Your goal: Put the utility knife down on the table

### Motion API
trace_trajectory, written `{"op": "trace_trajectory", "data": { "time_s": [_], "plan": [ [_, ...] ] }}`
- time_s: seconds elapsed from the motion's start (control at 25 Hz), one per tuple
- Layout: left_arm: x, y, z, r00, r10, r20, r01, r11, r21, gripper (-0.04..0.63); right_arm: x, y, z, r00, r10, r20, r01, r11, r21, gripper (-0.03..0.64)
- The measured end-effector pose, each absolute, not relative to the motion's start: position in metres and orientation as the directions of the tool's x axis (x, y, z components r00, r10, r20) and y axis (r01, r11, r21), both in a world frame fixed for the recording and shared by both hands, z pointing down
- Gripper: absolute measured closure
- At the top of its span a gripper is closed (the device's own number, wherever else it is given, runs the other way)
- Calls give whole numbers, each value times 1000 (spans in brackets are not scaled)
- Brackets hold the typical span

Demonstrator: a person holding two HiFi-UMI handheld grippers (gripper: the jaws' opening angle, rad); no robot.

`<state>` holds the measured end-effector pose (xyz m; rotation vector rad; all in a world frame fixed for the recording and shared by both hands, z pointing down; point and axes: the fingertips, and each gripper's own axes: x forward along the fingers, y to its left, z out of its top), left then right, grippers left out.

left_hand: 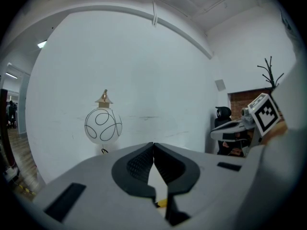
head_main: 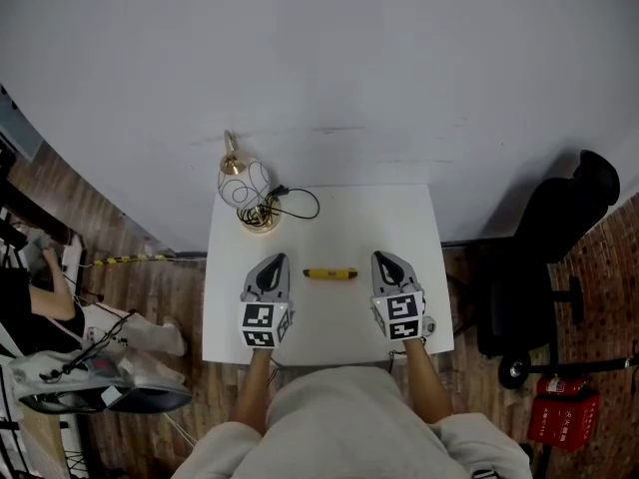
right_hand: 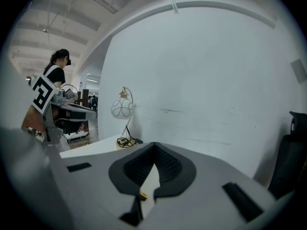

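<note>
The yellow utility knife (head_main: pixel 329 273) lies flat on the white worktop (head_main: pixel 379 218). In the head view it is on the person's side of the lamp (head_main: pixel 244 181) and a little to the lamp's right. Nothing touches it.

The lamp is a white globe with black looping lines and a brass cap, standing at the worktop's far left corner. A black cable (head_main: pixel 300 200) curls out from its base toward the right.

The left claw (head_main: pixel 277 258) is over the worktop on the near side of the lamp. Its tip is just beside the knife's left end but apart from it. Its own view shows the two jaws pressed together at the tips, clenched on nothing.

The right claw (head_main: pixel 383 255) sits well to the lamp's right and nearer the person, just beyond the knife's other end, so the knife lies between the two claws. It too is clenched, with the jaws meeting at the tips and nothing in them.

Each gripper view shows a small yellow sliver (left_hand: pixel 162 203) (right_hand: pixel 142 195) low in the gap behind the closed jaws. It is probably the knife, though too little shows to be sure.

A black office chair (head_main: pixel 559 238) stands on the wooden floor (head_main: pixel 110 223), far to the lamp's right and off the worktop.
</note>
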<state>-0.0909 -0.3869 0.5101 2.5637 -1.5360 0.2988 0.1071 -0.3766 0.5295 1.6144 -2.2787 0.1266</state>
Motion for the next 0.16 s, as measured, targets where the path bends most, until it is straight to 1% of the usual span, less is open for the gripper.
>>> {"op": "trace_trajectory", "data": {
  "time_s": [0.16],
  "plan": [
    [-91,-388,512,460,-854,242,-882,-471,17,589,105,-377,531,-293,-897,332,-928,351,129,620]
  ]
}}
